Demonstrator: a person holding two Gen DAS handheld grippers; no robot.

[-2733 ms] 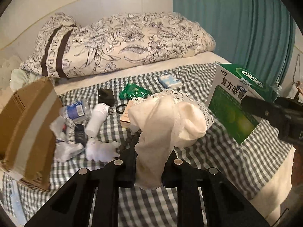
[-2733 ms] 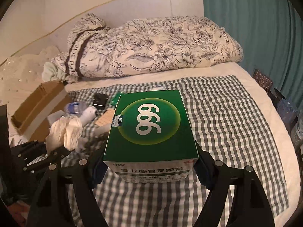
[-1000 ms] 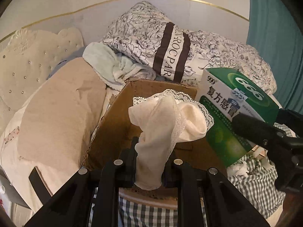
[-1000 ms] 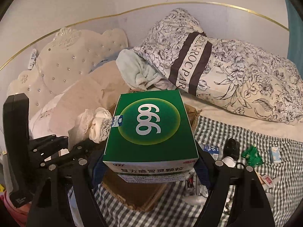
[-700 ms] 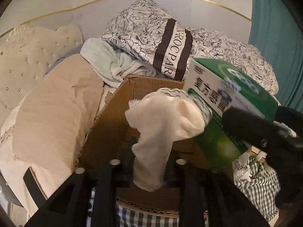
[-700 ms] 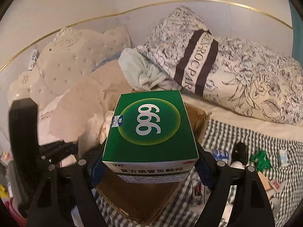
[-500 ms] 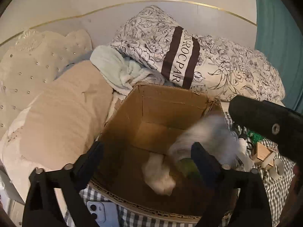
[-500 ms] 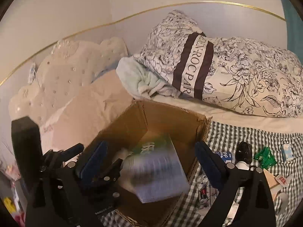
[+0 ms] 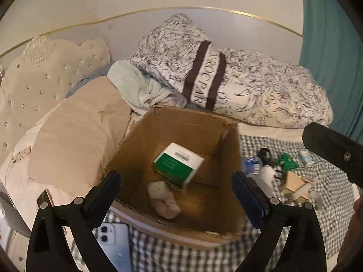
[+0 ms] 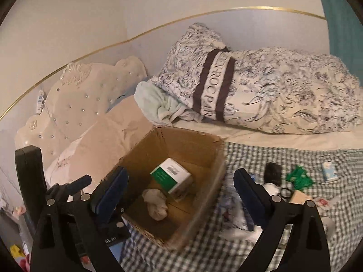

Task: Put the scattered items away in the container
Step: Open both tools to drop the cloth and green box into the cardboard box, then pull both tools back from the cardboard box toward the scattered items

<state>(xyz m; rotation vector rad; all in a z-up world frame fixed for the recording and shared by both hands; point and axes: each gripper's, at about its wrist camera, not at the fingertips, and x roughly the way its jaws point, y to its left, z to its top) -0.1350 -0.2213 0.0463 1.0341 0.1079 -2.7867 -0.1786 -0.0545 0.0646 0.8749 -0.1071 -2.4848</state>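
Note:
An open cardboard box [image 9: 145,131] [image 10: 211,176] stands on the checked bed cover. Inside it lie a green-and-white medicine carton [image 9: 178,164] [image 10: 171,178], tilted, and a cream lace cloth [image 9: 163,200] [image 10: 156,202] bunched beside it. My left gripper [image 9: 175,192] hangs open above the box's near side with nothing between its fingers. My right gripper [image 10: 181,189] also stands open over the box, empty; its body shows as a black bar [image 9: 333,151] at the right of the left wrist view. Several loose items [image 10: 297,178] remain scattered right of the box.
A white phone [image 9: 115,244] lies on the cover at the box's near-left corner. A tan pillow [image 9: 74,136], a pale green towel [image 9: 136,88] and a floral duvet [image 10: 283,95] crowd behind the box. A teal curtain [image 9: 333,52] hangs at right.
Both grippers have opened and dropped their loads: the cloth and the green carton fell into the box. Both hands have since drawn back and risen a little.

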